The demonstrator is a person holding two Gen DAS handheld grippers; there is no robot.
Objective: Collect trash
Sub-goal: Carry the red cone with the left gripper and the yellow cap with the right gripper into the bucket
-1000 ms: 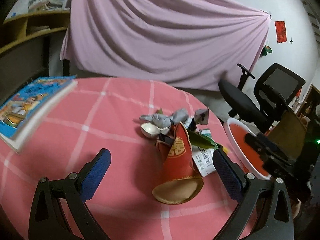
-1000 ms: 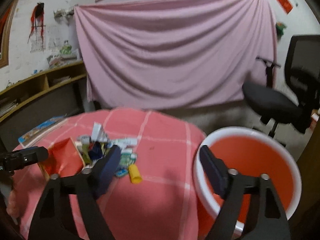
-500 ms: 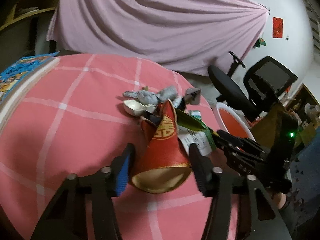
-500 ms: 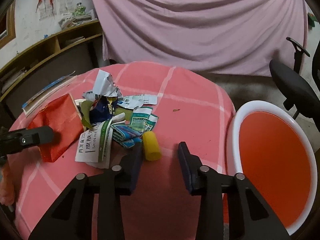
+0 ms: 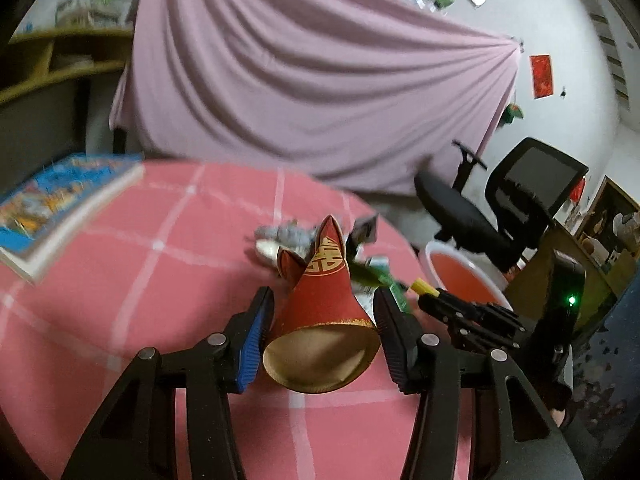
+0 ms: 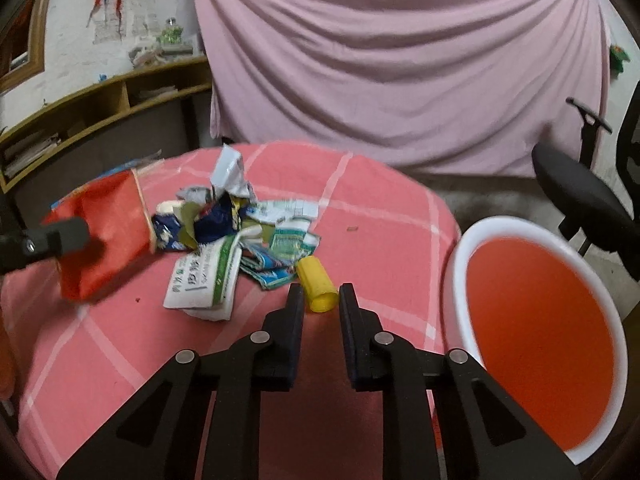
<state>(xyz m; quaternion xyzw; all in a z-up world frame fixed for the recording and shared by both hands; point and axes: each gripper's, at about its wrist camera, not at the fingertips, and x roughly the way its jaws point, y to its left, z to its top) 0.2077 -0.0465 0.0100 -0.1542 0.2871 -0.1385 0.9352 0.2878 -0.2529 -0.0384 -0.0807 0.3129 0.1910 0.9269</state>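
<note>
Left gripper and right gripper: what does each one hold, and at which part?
Left gripper clamps the red pouch at its open mouth end. Right gripper pinches the yellow cap at its near end.

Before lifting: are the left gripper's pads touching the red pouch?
Touching. In the left wrist view both pads of the left gripper press the red pouch at its open mouth.

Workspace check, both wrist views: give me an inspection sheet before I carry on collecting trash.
Surface: round table, pink checked cloth.
Job's things: red pouch; yellow cap; wrapper pile; red bin beside the table.
Clutter: book at the far edge.
Grippers: left gripper shut on the pouch, lifted; right gripper jaws just closing on the cap.
Cables: nothing seen.
Surroundings: pink drape, office chair, shelf.
</note>
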